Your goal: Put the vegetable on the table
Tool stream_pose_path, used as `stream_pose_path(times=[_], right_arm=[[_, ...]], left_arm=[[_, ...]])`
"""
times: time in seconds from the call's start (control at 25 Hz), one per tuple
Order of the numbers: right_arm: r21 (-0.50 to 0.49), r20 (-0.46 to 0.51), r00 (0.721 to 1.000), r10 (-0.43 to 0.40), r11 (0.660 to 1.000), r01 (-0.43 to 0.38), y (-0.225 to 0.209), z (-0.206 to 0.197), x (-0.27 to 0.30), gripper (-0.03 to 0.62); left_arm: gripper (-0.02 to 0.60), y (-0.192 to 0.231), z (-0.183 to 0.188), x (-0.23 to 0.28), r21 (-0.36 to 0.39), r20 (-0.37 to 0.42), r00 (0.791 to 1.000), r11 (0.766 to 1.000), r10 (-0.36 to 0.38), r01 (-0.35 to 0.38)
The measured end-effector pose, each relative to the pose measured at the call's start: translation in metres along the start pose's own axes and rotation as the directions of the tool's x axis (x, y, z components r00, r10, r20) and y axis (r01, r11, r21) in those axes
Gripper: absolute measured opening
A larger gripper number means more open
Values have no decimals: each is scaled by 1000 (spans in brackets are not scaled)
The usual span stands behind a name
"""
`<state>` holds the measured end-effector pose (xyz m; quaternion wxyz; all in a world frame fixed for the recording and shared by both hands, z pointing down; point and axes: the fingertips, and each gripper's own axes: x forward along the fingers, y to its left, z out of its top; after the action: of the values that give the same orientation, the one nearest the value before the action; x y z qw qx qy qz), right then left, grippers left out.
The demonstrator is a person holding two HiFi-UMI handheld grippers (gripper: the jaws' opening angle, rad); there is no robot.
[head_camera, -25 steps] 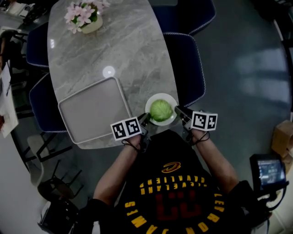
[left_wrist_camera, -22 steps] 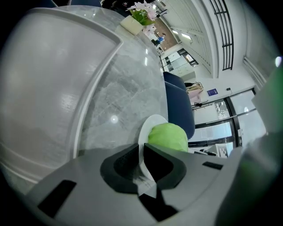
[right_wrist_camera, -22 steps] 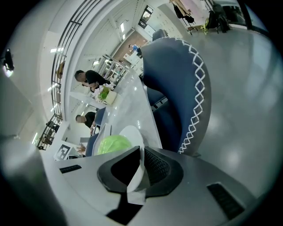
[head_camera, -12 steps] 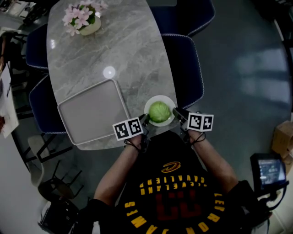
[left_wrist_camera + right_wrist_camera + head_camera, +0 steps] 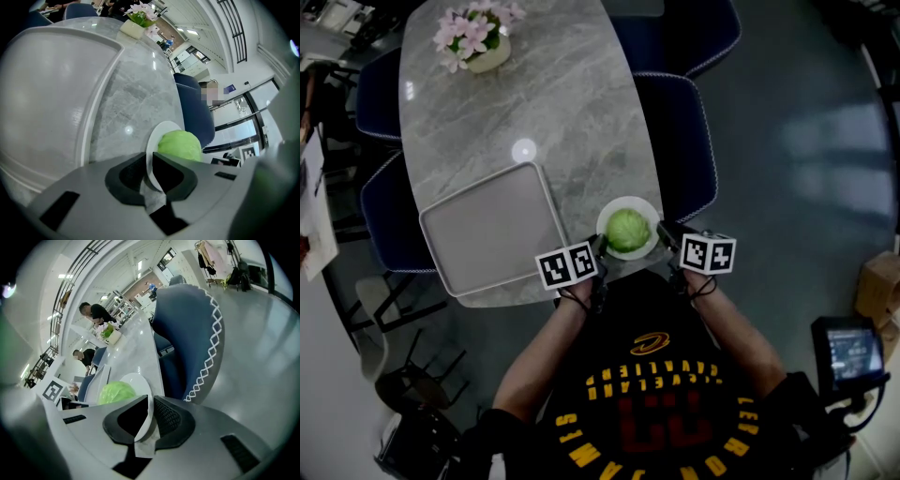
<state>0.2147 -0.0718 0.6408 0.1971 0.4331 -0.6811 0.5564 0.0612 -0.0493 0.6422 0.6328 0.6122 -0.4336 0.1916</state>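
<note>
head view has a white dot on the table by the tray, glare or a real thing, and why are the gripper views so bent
Head view: the dot looks like a lamp's reflection on the polished table, just beyond the tray. Left gripper view: wide-angle lens bulges the tray; the same glint shows. Right gripper view: same lens curves the chair, corners go black.

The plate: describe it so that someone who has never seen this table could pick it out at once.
Start at the grey marble table and go to its near edge, right of the big rectangular tray. There is the plate, small, round and white. Unlike the tray, it holds a round green vegetable, and the left gripper and right gripper each clamp its rim.
</note>
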Motion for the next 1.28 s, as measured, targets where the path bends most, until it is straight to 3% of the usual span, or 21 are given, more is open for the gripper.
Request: stream_pose_path(times=[0.24,0.44,0.76,1.0,1.2,1.28], right_arm=[[-60,63,998,-9,998,13,8,23,-7,38],[-154,124,992,21,988,-2,41,37,-20,38],[-311,215,970,112,949,-40,116,53,-48,38],[-461,282,927,245,883,-93,197,65,-70,37],[-592,330,875,354,800,-100,269,72,-90,37],[-619,352,853,386,779,-97,292,74,-99,5]], left_arm=[[34,0,7,-6,30,24,1000,999,16,-17],[34,-21,16,-27,87,64,997,996,-32,26],[34,-67,43,-94,274,182,977,960,-108,55],[34,-94,66,-152,438,280,935,896,-217,77],[32,-112,90,-210,570,364,878,820,-311,54],[32,-120,98,-233,616,384,854,786,-351,46]])
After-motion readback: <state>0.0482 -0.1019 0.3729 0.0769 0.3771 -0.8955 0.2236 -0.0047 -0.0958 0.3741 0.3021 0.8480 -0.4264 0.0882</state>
